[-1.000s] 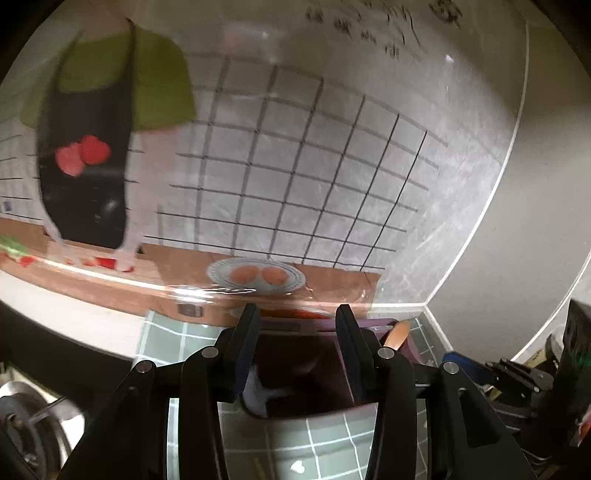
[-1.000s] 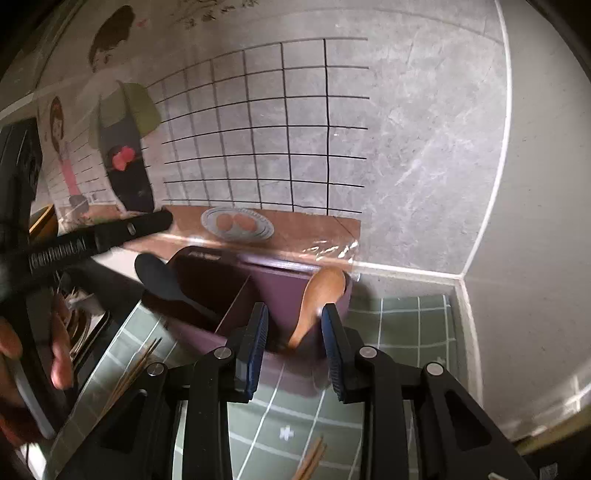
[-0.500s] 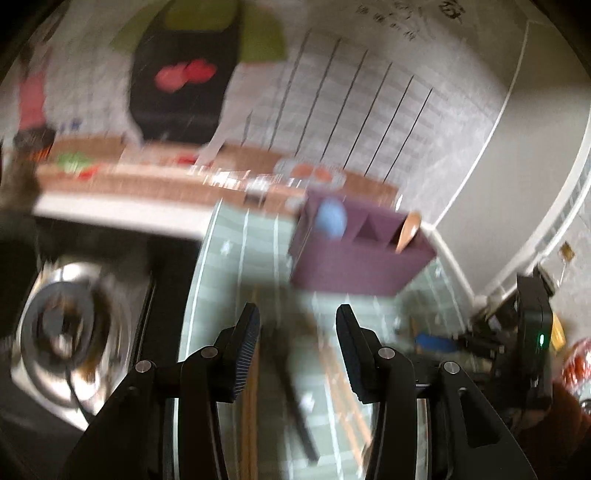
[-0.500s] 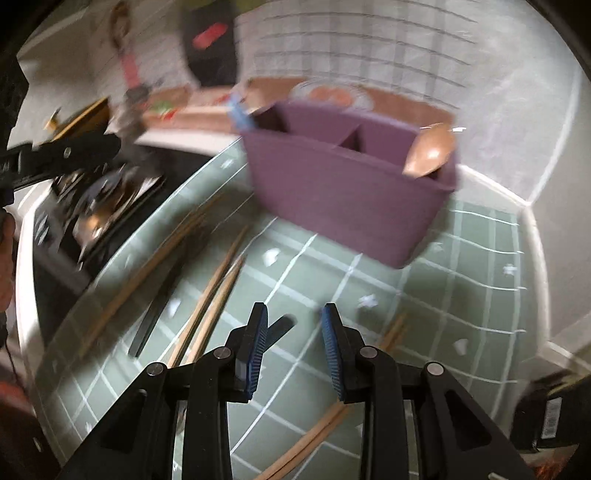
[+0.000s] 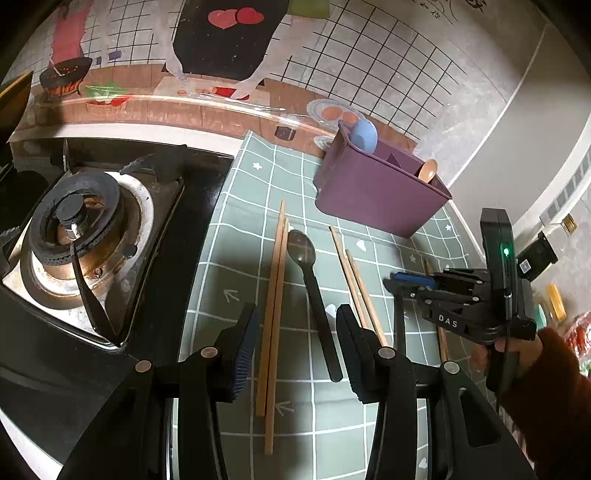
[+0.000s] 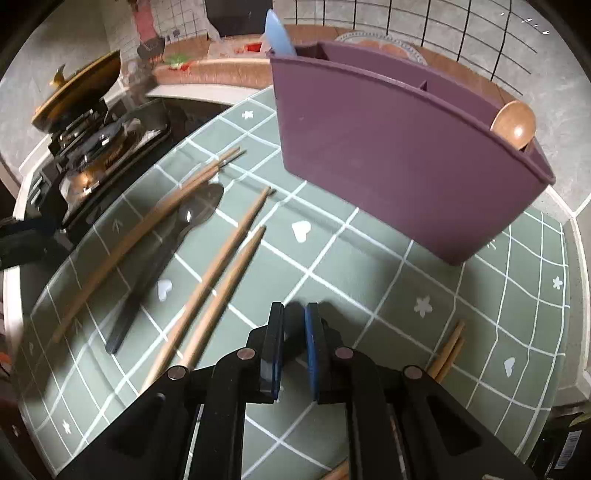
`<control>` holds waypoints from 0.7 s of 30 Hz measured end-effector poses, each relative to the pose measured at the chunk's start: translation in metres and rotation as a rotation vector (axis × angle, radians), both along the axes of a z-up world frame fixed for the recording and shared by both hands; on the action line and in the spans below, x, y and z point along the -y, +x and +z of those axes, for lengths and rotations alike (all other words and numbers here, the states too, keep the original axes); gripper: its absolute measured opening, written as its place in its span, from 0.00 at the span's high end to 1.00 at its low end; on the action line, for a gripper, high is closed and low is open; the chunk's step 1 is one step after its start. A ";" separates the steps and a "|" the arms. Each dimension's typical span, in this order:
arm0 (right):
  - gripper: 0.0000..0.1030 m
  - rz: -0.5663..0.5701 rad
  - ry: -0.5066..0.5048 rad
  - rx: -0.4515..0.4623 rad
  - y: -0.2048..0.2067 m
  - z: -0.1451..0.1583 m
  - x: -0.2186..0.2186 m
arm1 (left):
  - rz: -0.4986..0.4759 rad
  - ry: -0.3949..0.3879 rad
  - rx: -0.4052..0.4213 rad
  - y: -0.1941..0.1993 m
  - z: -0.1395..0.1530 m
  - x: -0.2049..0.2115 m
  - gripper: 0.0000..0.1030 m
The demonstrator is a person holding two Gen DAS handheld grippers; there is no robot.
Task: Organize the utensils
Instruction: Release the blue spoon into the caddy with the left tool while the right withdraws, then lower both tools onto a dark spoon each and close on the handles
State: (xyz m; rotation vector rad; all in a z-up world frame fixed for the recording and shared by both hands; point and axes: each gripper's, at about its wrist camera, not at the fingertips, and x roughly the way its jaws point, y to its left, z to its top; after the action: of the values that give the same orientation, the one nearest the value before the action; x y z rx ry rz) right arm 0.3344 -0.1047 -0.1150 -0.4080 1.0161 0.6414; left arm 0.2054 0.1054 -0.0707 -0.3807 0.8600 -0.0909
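A purple utensil holder (image 5: 380, 192) (image 6: 399, 158) stands on the green checked mat (image 5: 236, 236) (image 6: 354, 280), holding a blue spoon (image 5: 364, 136) (image 6: 279, 35) and a wooden spoon (image 5: 427, 170) (image 6: 514, 123). On the mat lie a dark spoon (image 5: 314, 295) (image 6: 166, 254) and several pairs of wooden chopsticks (image 5: 274, 306) (image 6: 218, 280). My left gripper (image 5: 295, 332) is open above the dark spoon's handle. My right gripper (image 6: 294, 343) (image 5: 402, 286) is empty, its jaws nearly together, low over the mat, right of the chopsticks.
A gas stove burner (image 5: 77, 229) (image 6: 88, 147) sits left of the mat. A pot lid (image 6: 77, 88) lies behind the stove. The tiled wall (image 5: 369, 66) backs the counter, and another chopstick pair (image 6: 448, 354) lies at the mat's right.
Both grippers have pulled back from the purple holder and tilted down over the mat. The right gripper's jaws have narrowed.
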 end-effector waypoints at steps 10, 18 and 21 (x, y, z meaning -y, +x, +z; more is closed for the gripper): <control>0.89 -0.011 0.009 -0.061 -0.054 0.009 0.041 | -0.055 -0.041 0.010 0.010 -0.001 0.008 0.57; 0.84 0.330 -0.001 -0.012 -0.120 0.032 0.021 | -0.080 -0.046 0.022 0.003 0.000 0.007 0.57; 0.84 0.479 -0.066 -0.026 -0.146 0.025 0.006 | -0.048 -0.049 0.036 -0.003 0.003 -0.002 0.57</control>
State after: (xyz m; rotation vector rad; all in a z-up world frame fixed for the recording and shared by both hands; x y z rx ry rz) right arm 0.1880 -0.1109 -0.0905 -0.7133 0.9717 1.0452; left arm 0.2019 0.1072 -0.0676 -0.4029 0.8331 -0.1630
